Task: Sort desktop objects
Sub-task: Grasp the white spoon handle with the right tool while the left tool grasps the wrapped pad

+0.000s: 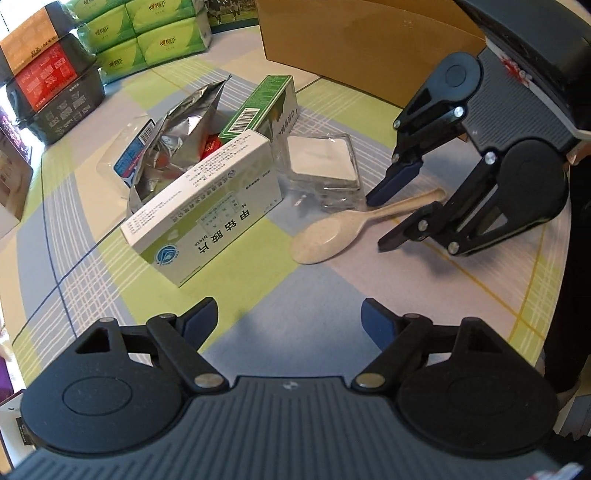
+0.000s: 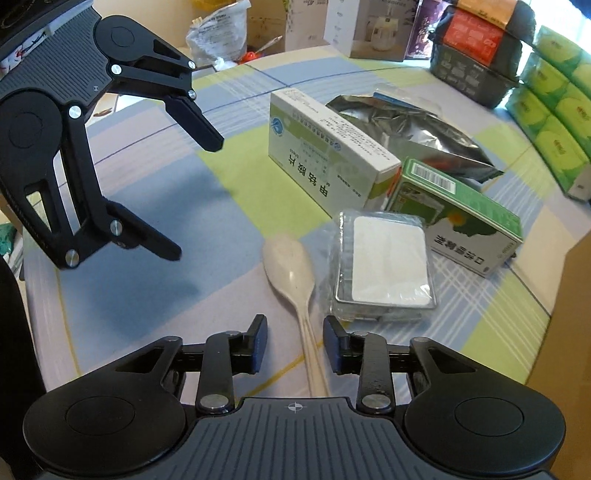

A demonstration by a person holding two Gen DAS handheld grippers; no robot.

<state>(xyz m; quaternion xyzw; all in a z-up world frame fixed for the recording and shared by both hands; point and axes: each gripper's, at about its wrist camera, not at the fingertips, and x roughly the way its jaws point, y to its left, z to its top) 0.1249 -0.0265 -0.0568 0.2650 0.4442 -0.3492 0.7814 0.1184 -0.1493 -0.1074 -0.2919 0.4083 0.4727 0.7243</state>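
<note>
Prob. a home: checked tablecloth (image 1: pixel 92 295), tissue packs (image 1: pixel 147 33), stacked boxes (image 1: pixel 44 74) w/ household clutter.

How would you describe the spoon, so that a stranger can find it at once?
On the checked tablecloth, find the pile of boxes and the clear plastic case holding a white pad. The beige spoon lies flat beside that case, its handle between the open fingers of the right tool. It is the only rounded utensil among the packages.
</note>
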